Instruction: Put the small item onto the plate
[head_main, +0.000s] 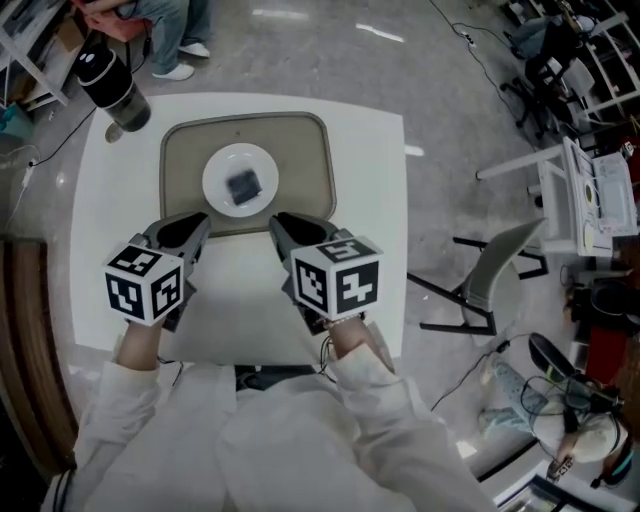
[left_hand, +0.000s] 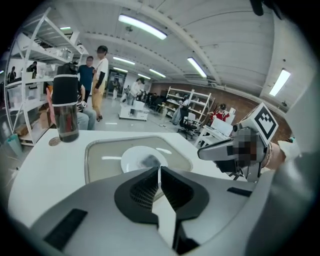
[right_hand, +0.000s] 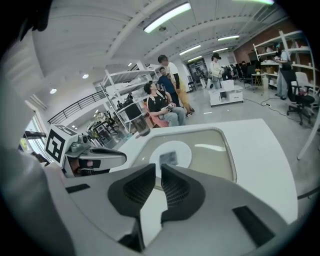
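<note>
Placement stage, apparently complete. The small dark item (head_main: 243, 185) is lying near the middle of the white plate (head_main: 214, 190), which is sitting in the beige tray (head_main: 305, 160) on the white worktop (head_main: 375, 230). The left hand-held gripper (left_hand: 159, 170) is hovering at the near edge of the tray, its jaws drawn almost together and carrying nothing. The right hand-held gripper (right_hand: 158, 169) is hovering just beside it, likewise empty, with only a narrow slit showing between its pads. Neither is touching the item, the plate or the tray. Judging from this arrangement, the item is already resting where the task wants it, and little seems to be remaining beyond bringing both grippers to rest.
</note>
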